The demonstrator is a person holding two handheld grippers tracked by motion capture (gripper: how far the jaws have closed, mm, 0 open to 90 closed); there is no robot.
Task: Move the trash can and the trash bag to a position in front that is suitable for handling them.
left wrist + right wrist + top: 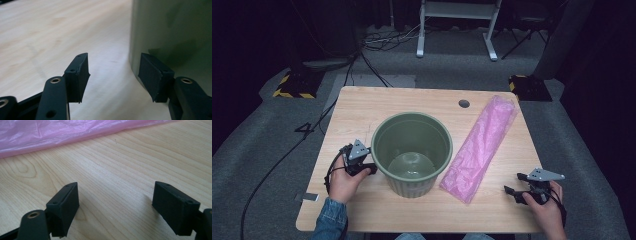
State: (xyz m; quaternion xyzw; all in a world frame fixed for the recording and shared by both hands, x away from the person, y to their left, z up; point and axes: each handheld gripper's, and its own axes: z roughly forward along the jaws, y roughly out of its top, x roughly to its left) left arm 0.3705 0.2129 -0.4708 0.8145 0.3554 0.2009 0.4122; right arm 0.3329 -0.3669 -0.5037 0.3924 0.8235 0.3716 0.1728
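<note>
The green bin [412, 152] stands mid-surface, the pink bag [479, 147] flat just beside it. The left gripper [113, 75] sits against the bin's wall, jaws apart, holding nothing; the right gripper [115, 207] waits wide open near the bag. Next, I'd guess, steadying the bin.

Your left gripper [368, 167] is hiding part of the bin's [412, 150] wall from above; in its own view the bin [175, 32] is running off the top and right edges, blurred; the bag [62, 132] is overrunning the right gripper view's top edge.
</note>
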